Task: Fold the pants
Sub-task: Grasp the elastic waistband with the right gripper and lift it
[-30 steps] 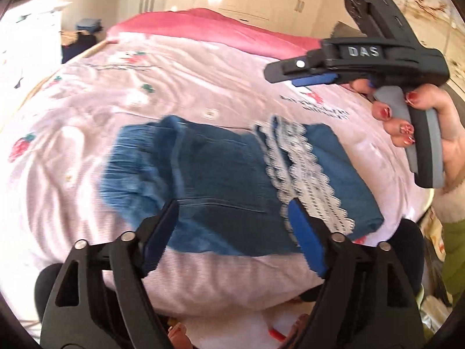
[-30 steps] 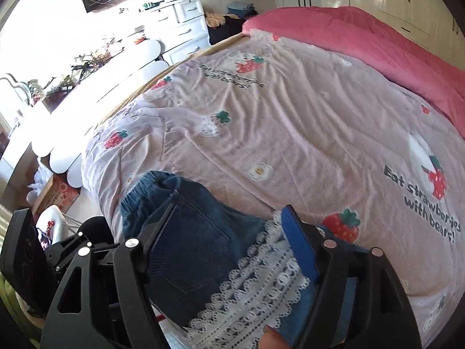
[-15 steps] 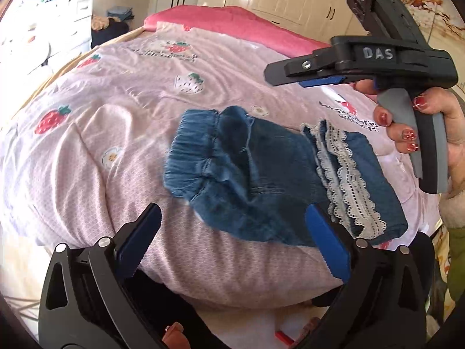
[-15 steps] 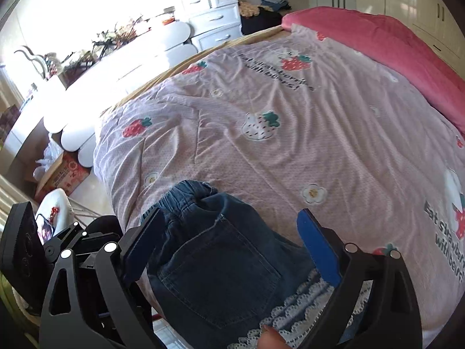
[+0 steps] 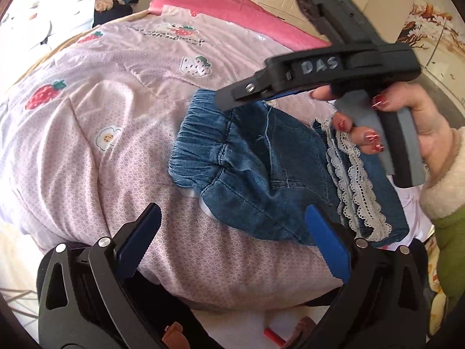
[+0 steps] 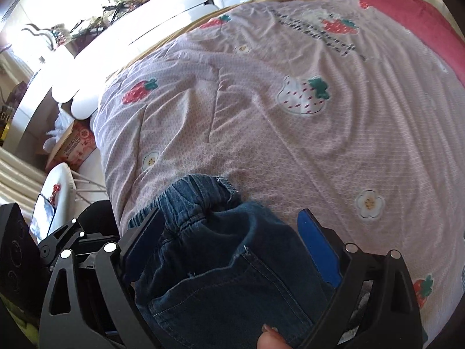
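Jaws of both grippers now spread wide, wider than a second ago; nothing pinched. Left gripper (image 5: 232,238) hovers over near edge of bed (image 5: 87,133), just short of denim pants (image 5: 261,174). Right gripper (image 6: 229,247) has dropped toward elastic waistband (image 6: 197,200), now framed between its jaws. Pants lie loosely folded on strawberry-print quilt (image 6: 290,133), lace hem (image 5: 357,186) on top at right. Judgement: release done; regrasp at waistband likely for next fold.

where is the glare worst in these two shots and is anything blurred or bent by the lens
Right wrist view: the window side at upper left is blown out white over the dresser; the quilt bulges with fisheye curve. Left wrist view: light is more even, the right gripper looks slightly smeared, and the pants stay sharp.
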The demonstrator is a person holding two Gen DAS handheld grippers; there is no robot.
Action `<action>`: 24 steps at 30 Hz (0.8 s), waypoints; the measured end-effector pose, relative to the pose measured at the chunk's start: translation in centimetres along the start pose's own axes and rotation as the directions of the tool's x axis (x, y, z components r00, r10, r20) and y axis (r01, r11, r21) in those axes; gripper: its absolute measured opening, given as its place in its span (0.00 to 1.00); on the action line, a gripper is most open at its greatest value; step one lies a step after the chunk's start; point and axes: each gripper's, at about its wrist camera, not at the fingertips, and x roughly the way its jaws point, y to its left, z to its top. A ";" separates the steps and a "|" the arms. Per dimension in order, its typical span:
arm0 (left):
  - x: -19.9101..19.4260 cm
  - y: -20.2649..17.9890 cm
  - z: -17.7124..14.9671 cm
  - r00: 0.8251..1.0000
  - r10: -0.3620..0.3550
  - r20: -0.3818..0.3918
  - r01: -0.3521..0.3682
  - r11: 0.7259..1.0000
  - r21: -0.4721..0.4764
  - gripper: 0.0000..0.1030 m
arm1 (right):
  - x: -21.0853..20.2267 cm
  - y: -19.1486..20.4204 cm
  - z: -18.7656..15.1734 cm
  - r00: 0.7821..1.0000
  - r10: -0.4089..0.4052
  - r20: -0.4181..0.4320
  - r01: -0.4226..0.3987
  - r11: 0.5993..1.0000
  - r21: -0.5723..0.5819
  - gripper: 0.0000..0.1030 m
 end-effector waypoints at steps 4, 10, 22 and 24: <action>0.3 0.2 0.1 1.000 -0.026 0.000 0.026 0.999 -0.024 0.91 | 1.4 -0.3 0.0 0.999 0.029 -0.035 -0.030 1.000 -0.001 0.89; 0.9 0.0 0.3 0.998 -0.056 -0.004 0.055 0.998 -0.025 0.91 | 2.8 -0.6 0.1 0.995 0.088 -0.054 -0.087 0.996 0.012 0.71; 2.6 0.2 0.7 0.999 -0.035 -0.023 0.034 0.999 -0.031 0.91 | -1.3 -0.8 -1.2 0.975 0.217 0.042 -0.217 0.976 0.008 0.34; 2.6 0.1 0.8 0.999 -0.035 -0.021 0.034 0.999 -0.032 0.88 | -2.4 -0.7 -1.5 0.972 0.226 0.059 -0.226 0.974 -0.008 0.34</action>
